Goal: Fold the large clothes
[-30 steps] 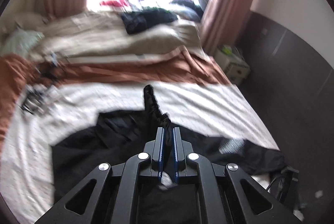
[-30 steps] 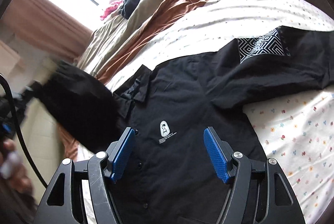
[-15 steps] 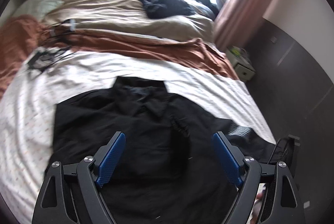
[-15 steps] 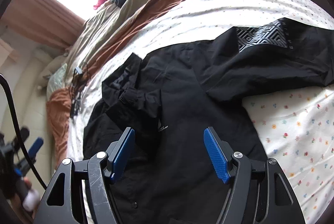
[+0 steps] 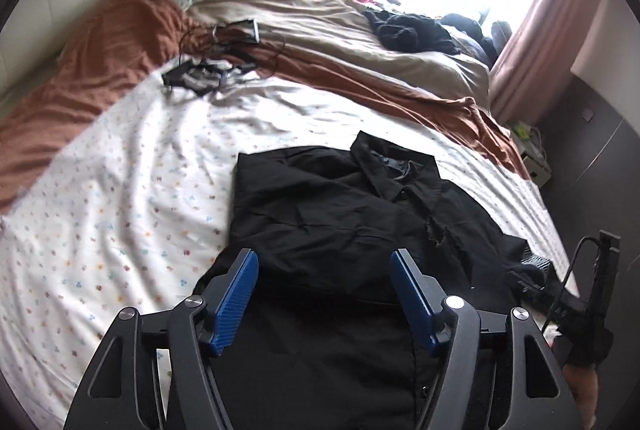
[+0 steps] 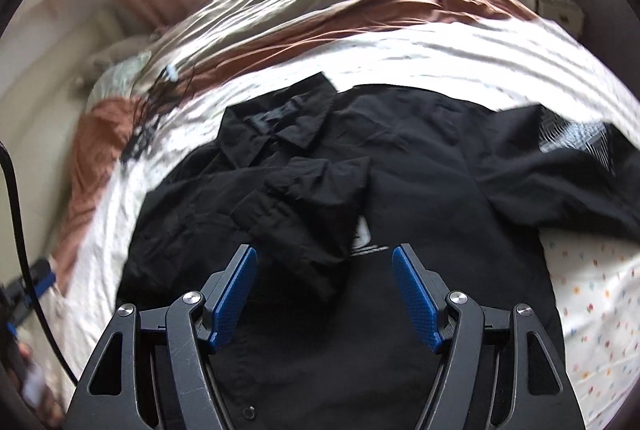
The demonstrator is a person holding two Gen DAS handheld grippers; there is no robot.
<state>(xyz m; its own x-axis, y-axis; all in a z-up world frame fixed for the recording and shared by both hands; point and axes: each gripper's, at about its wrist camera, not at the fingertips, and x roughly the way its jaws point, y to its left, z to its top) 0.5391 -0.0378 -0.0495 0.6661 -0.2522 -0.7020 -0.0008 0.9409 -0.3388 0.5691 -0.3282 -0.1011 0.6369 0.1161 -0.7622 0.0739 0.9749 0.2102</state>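
One sleeve's already laid across the black button-up shirt [image 6: 420,213] spread on the bed [image 5: 132,197], both the left gripper [image 5: 324,294] and right gripper [image 6: 324,290] are held wide and empty, so the printed sleeve [image 6: 576,149] probably gets grabbed next.

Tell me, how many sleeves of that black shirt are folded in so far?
1. One sleeve lies folded across the black shirt chest; the other sleeve, with a patterned patch, lies spread sideways on the floral sheet.

home bedroom, bed [image 5: 132,197], curtains [image 5: 532,41]
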